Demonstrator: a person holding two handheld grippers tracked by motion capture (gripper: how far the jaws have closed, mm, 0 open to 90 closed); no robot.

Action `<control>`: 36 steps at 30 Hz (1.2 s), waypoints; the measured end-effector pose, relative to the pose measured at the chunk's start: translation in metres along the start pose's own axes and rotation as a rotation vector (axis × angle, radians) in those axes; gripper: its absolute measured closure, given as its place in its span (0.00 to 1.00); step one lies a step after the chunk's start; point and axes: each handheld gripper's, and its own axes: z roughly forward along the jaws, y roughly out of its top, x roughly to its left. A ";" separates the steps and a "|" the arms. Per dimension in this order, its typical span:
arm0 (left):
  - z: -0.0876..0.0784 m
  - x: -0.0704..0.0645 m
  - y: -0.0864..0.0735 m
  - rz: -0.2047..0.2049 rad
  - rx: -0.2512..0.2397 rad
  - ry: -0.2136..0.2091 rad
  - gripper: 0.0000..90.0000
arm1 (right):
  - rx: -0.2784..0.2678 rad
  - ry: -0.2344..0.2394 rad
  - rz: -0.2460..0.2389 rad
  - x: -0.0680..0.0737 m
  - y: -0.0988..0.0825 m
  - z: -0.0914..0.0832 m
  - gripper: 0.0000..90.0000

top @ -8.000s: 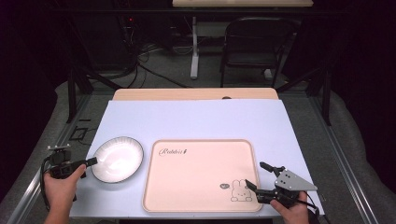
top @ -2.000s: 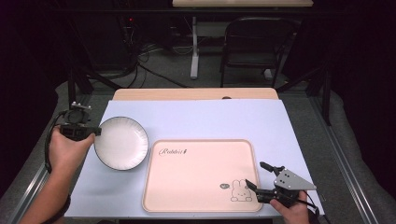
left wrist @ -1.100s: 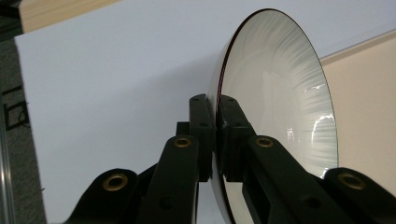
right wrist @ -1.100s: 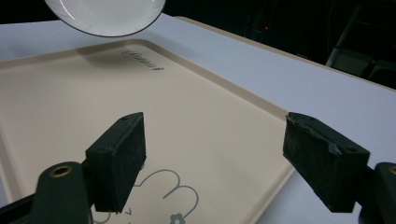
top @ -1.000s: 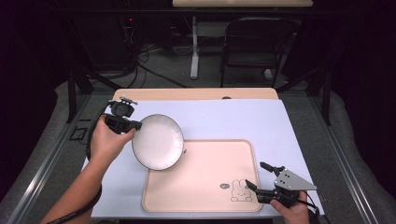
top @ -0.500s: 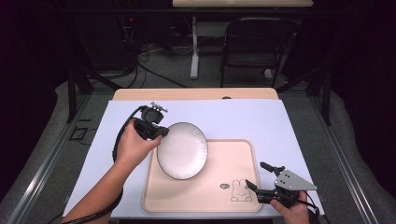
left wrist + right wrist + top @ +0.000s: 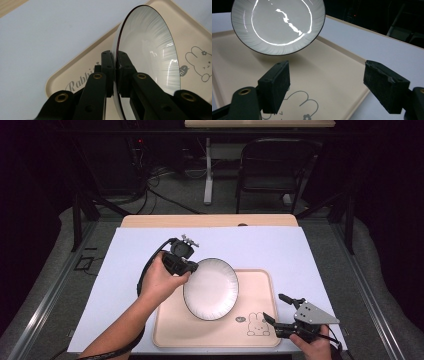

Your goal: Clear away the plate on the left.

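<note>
High view: my left gripper (image 7: 192, 266), jaws clamped on the plate (image 7: 211, 289) rim, has carried it from frame left to above the tray (image 7: 260, 285); set-down next, right gripper (image 7: 278, 310) wide, idle.

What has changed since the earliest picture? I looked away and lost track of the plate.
The left gripper, shut on the white plate's rim, lifted it off the mat at the tray's left and carried it rightward; the plate now hangs tilted above the beige tray. The tray stayed put, and the right gripper kept open at the tray's near right corner.
</note>
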 end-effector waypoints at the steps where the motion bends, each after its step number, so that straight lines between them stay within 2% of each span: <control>1: 0.001 -0.001 -0.001 0.002 0.001 -0.008 0.95 | 0.001 0.000 0.001 0.000 0.000 0.000 0.23; 11: 0.005 -0.002 -0.007 0.003 0.016 -0.020 0.95 | 0.003 0.000 0.000 0.000 0.000 0.000 0.23; 21: 0.012 -0.007 -0.015 -0.002 0.024 -0.063 0.95 | 0.003 0.000 0.001 0.000 0.000 0.001 0.23; 25: 0.015 -0.006 -0.018 -0.006 0.033 -0.065 0.95 | 0.003 0.000 0.001 0.000 0.000 0.001 0.23; 30: 0.023 -0.002 -0.027 -0.020 0.056 -0.063 0.95 | 0.004 -0.001 0.001 0.000 0.000 0.001 0.23; 36: 0.028 0.004 -0.034 -0.053 0.056 -0.085 0.96 | 0.003 -0.002 -0.001 0.000 0.000 0.001 0.23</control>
